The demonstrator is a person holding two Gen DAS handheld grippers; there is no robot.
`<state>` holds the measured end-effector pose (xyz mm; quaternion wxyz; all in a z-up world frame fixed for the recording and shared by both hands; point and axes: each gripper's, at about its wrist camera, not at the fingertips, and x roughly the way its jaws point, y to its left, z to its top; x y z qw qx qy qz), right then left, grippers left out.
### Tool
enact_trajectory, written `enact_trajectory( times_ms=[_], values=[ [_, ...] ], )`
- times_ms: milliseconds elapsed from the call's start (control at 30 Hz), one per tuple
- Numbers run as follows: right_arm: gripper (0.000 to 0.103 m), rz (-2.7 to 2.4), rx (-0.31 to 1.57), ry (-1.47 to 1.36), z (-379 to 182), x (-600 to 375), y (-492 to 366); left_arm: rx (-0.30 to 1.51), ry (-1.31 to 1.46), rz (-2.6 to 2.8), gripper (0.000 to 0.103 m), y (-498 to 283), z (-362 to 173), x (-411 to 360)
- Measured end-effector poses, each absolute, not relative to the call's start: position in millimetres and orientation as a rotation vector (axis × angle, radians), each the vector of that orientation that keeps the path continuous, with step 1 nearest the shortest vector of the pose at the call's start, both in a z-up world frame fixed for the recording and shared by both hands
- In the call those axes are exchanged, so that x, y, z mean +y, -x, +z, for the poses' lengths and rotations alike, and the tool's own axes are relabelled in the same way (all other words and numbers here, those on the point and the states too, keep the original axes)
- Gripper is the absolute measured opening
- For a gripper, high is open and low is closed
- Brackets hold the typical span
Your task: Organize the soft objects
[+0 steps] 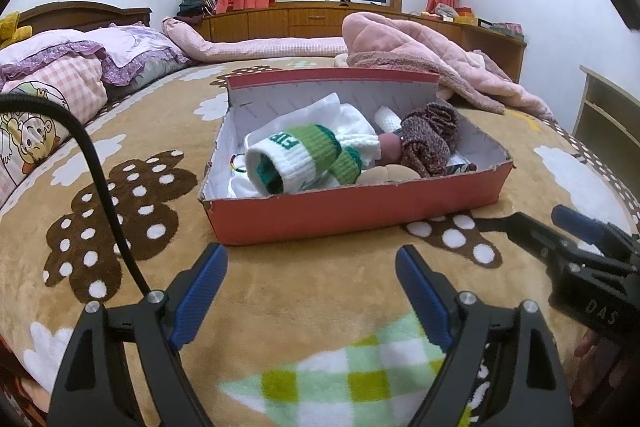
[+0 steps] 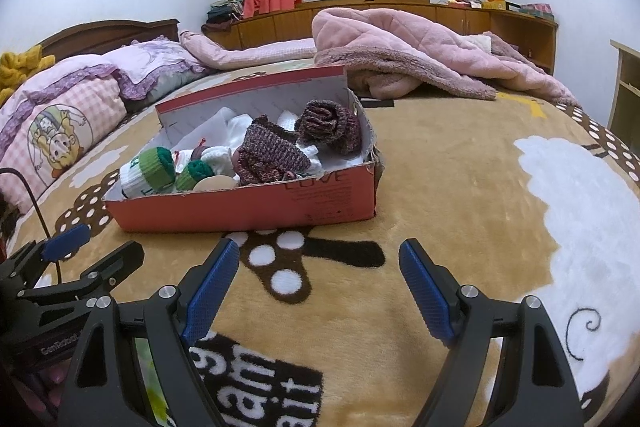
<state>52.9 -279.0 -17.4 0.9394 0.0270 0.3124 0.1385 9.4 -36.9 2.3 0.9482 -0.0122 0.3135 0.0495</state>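
A red cardboard box [image 1: 352, 215] sits on a blanket-covered bed [image 1: 280, 291], already holding the soft things: a white-and-green sock [image 1: 296, 157] and brown knitted pieces [image 1: 430, 139]. The left gripper [image 1: 312, 291] and right gripper [image 2: 320, 287] hover short of it, fingers apart and empty. The sorting looks nearly finished; any next move calls for reaching forward into the box.
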Motion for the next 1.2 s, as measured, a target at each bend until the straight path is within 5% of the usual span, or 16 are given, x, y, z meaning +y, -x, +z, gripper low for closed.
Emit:
enact_trajectory(
  times_ms=[1200],
  values=[
    [0.084, 0.291, 0.625, -0.057, -15.9, -279.2, -51.1, 0.634, 0.018, 0.096, 0.09, -9.8, 3.2, -39.3]
  ],
)
